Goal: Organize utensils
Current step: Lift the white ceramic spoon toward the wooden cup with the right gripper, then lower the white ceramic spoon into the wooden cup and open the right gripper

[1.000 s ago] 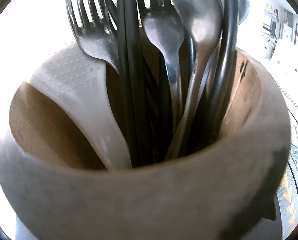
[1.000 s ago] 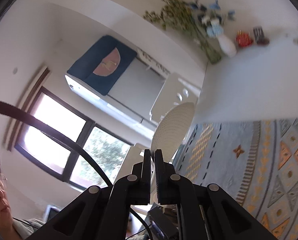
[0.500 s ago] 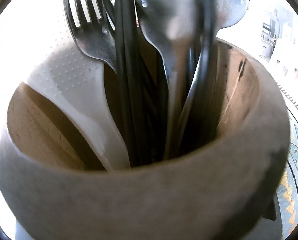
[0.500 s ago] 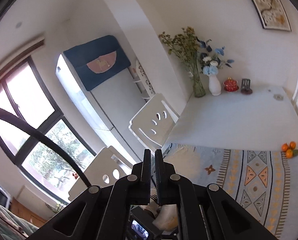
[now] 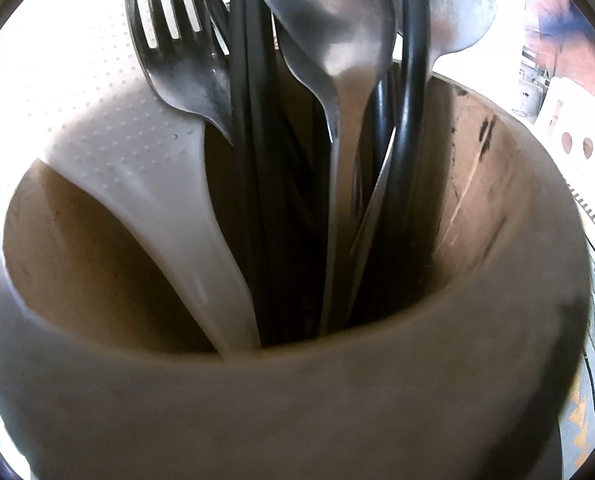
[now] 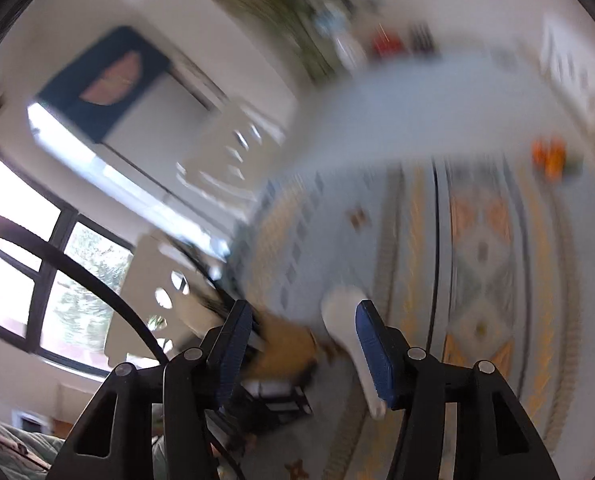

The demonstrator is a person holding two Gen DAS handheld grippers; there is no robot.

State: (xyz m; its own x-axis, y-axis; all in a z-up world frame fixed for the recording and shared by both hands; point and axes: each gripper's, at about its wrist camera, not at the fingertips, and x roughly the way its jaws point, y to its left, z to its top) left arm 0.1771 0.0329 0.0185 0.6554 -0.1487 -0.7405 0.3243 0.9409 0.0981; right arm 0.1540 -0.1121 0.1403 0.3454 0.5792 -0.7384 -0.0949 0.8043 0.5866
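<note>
Right gripper [image 6: 303, 334] jaws newly apart, empty

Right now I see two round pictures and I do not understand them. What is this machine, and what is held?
No robot: a person holds a two-finger tool with a camera in each hand. The left camera looks into a utensil holder with a fork, spoons, black chopsticks and a white rice paddle; its tool is hidden. The blurred right picture shows the right tool above a patterned tablecloth; its jaws have just been opening, with a white utensil loose between them.
</note>
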